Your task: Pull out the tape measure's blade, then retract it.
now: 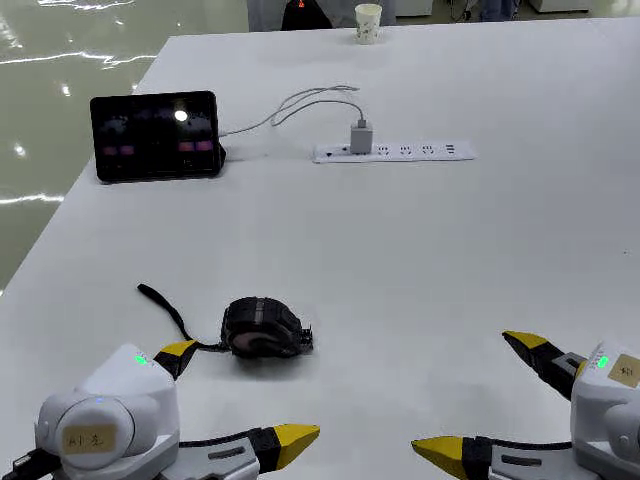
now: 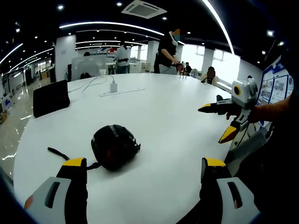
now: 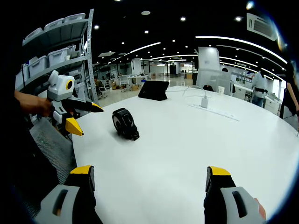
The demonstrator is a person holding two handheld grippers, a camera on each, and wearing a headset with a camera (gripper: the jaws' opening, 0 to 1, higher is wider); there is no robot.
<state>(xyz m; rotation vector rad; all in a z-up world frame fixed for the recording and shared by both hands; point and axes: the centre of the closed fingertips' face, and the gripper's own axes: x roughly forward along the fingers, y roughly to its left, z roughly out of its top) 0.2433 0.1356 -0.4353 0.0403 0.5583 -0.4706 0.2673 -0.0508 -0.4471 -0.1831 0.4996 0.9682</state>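
Tape measure (image 1: 262,327), black: lies on the table (image 1: 400,260) just ahead of the left gripper (image 1: 240,392), nearer its left jaw, untouched. Left gripper jaws wide apart. Right gripper (image 1: 475,395) likewise wide, with the tape measure well off to its forward left.

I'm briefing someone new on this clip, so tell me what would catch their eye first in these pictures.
The black tape measure lies alone near the front of the white table, its strap trailing left. The yellow-tipped left gripper and right gripper hover open at the near edge. Farther back sit a dark tablet and a power strip.
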